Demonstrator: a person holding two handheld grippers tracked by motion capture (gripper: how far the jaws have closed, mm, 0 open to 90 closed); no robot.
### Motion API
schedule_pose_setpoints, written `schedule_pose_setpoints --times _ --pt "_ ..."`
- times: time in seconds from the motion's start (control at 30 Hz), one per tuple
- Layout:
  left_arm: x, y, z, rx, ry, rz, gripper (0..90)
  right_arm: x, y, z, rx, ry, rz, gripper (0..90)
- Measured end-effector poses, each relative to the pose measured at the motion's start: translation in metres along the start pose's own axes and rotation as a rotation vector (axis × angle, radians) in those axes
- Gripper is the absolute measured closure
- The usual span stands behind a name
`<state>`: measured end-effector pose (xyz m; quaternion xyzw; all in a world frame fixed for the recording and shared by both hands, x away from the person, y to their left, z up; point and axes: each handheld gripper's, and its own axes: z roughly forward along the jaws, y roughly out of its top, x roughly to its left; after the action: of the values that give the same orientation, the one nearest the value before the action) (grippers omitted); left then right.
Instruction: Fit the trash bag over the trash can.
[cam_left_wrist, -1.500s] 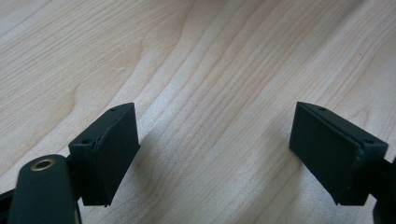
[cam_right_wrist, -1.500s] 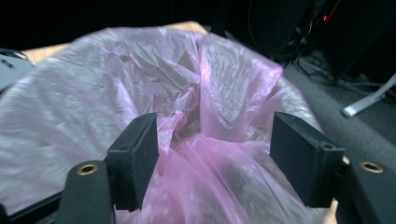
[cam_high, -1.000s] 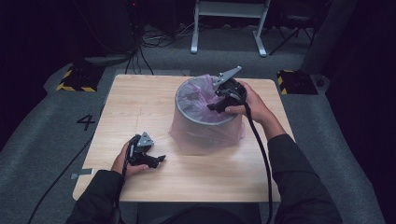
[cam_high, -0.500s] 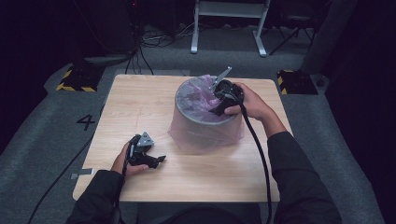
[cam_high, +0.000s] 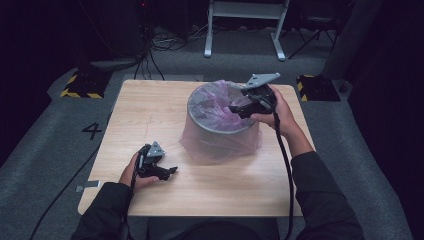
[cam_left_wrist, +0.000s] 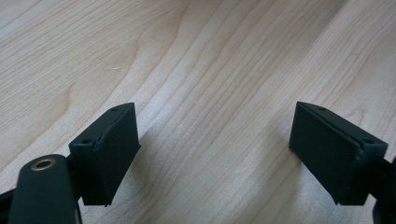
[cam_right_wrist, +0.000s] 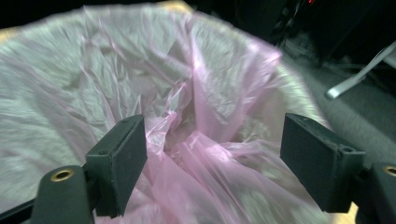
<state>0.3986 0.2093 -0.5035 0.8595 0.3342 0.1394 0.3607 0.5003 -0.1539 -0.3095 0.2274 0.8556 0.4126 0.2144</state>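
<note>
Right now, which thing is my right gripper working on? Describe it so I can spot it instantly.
On the pale wooden table, right of centre, stands a round grey bin. Draped inside it and down its outer wall is a thin, crinkled, translucent pink plastic bag, the only soft, coloured thing there.

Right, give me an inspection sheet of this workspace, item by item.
Surface: light wooden table, bare around the bin.
Job's things: grey waste bin standing upright on the table, lined with a pink plastic bag whose edge is folded down over the outside; the film is crumpled inside.
Clutter: nothing seen on the table.
Grippers: left gripper rests low over bare wood, open and empty. right gripper is at the bin's right rim, its jaws have just been opening, with loose bag film between the pads but not pinched.
Cables: one black cable trails from each gripper off the near edge.
Surroundings: grey carpeted floor marked 4, hazard-striped blocks, white frame legs behind.
</note>
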Motion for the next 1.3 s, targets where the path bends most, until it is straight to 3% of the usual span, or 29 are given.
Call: schedule_pose_setpoints --times 0.13,0.6,0.77,1.3 --pt "0.001 0.0 0.0 0.0 0.0 0.001 15.6 -0.002 -0.014 -0.02 -0.056 -0.008 0.019 22.6" --pt "0.001 0.0 0.0 0.0 0.0 0.002 15.6 0.011 -0.057 -0.064 -0.075 -0.043 -0.009 20.8" --pt "0.001 0.0 0.0 0.0 -0.001 0.001 15.5 0.021 -0.085 -0.063 -0.014 -0.072 -0.029 20.1" --pt "0.001 0.0 0.0 0.001 -0.002 0.0 15.6 0.03 -0.171 -0.039 0.162 -0.07 0.018 19.8"
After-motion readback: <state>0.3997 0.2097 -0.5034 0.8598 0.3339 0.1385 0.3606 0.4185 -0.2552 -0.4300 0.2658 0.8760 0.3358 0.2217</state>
